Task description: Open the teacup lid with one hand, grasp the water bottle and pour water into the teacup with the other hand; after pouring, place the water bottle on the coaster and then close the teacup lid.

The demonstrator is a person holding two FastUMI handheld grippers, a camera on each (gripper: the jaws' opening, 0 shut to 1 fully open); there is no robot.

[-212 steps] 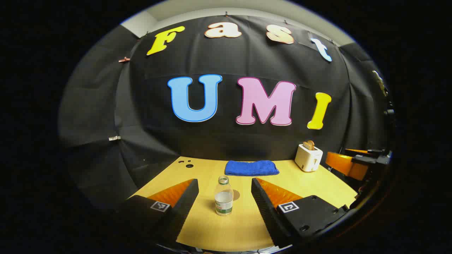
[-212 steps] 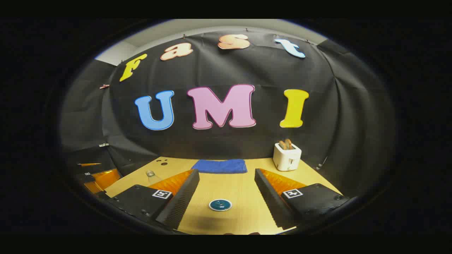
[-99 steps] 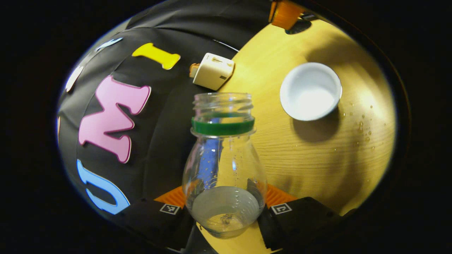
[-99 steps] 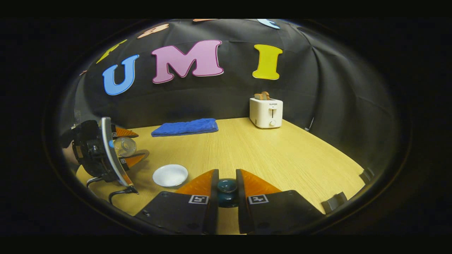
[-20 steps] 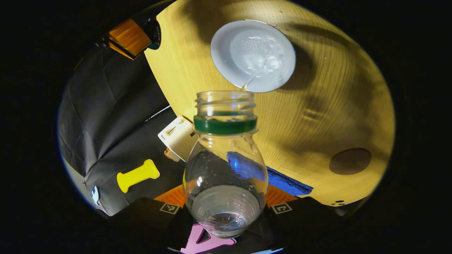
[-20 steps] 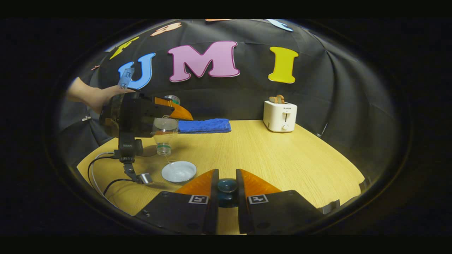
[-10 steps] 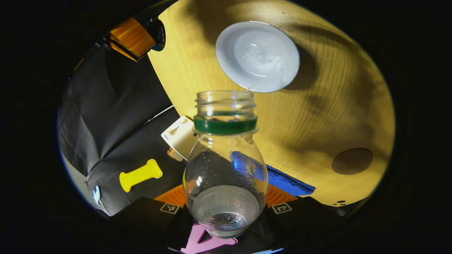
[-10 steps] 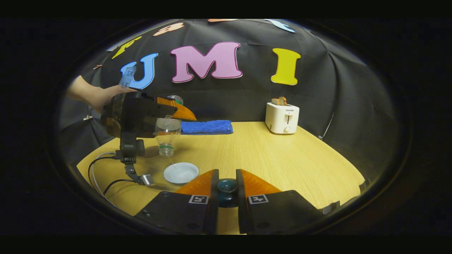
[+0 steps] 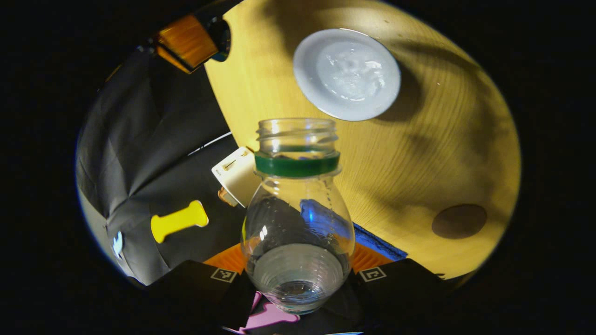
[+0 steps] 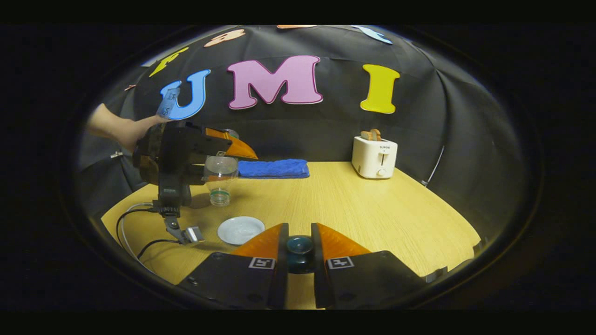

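My left gripper is shut on a clear water bottle with a green neck ring. The bottle is tipped mouth-down above the table and holds almost no water. Beyond its mouth sits the white teacup, uncovered, with water in it. A round brown coaster lies bare on the table to the right. In the right gripper view, my right gripper is shut on the knob of the dark teal lid, held off to the right of the teacup. The inverted bottle hangs in the left gripper, above and left of the cup.
A white toaster stands at the back right and a folded blue towel lies along the back edge. A hand holds the left gripper, and its cable trails over the table's left edge.
The stream from the bottle into the teacup thinned and stopped. The bottle rose slightly and stays mouth-down. The right gripper kept hold of the lid, barely moving.
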